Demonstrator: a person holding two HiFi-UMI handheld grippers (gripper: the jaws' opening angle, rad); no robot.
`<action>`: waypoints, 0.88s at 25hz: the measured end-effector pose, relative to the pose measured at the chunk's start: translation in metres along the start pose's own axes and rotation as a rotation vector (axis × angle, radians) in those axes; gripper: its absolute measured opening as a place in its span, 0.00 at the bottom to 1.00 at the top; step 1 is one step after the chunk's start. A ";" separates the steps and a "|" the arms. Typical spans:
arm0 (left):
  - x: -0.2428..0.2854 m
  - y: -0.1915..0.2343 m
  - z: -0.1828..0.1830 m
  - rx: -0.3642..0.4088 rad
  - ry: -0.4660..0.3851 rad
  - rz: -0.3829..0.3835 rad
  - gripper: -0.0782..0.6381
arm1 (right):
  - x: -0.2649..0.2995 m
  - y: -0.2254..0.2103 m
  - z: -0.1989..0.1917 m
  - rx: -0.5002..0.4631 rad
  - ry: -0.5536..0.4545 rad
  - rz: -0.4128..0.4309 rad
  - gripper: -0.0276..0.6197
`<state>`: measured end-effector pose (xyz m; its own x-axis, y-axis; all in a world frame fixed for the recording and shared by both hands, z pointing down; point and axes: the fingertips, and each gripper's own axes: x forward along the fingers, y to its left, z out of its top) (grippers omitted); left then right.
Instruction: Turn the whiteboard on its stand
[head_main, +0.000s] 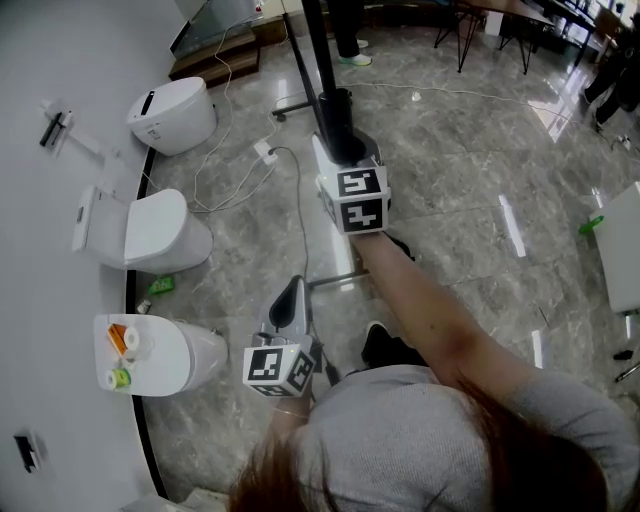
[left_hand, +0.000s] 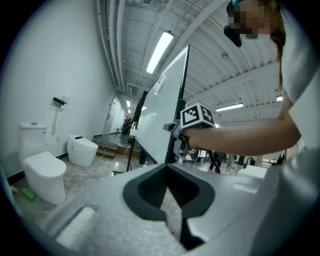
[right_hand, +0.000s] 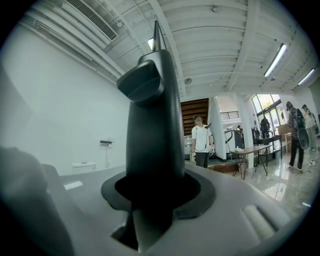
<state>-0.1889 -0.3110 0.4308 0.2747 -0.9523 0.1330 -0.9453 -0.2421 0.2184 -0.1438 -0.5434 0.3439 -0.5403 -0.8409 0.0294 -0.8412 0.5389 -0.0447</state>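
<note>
The whiteboard (head_main: 310, 60) shows edge-on in the head view as a thin dark line rising from its stand's foot (head_main: 292, 104). Its white face (left_hand: 160, 115) and dark frame appear in the left gripper view. My right gripper (head_main: 334, 110) is held level and is shut on the board's frame edge. That edge (right_hand: 156, 32) sticks up between the dark fingers (right_hand: 150, 125) in the right gripper view. The same grip (left_hand: 179, 137) is seen from the left gripper's camera. My left gripper (head_main: 292, 292) hangs lower and nearer to me, away from the board. Its tips (left_hand: 167, 167) are together with nothing between them.
Three white toilets (head_main: 170, 115) (head_main: 150, 232) (head_main: 160, 355) stand along the left wall. Cables (head_main: 250, 180) trail over the marble floor beside the stand. A person (right_hand: 202, 142) stands at the back. Tables and chairs (head_main: 500, 20) are far right, and a white table (head_main: 625, 250) is at the right edge.
</note>
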 end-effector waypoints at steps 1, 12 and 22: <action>-0.005 0.000 -0.001 -0.001 0.001 0.000 0.11 | -0.002 0.001 0.001 0.000 -0.003 -0.003 0.27; -0.039 -0.019 -0.017 -0.006 0.031 -0.034 0.11 | -0.035 0.007 0.004 -0.004 -0.031 -0.026 0.25; -0.067 -0.023 -0.017 0.012 0.025 -0.048 0.11 | -0.081 0.020 -0.005 -0.013 -0.025 -0.038 0.24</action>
<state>-0.1824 -0.2387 0.4332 0.3236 -0.9347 0.1473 -0.9332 -0.2894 0.2132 -0.1174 -0.4641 0.3454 -0.5078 -0.8615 0.0058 -0.8612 0.5074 -0.0315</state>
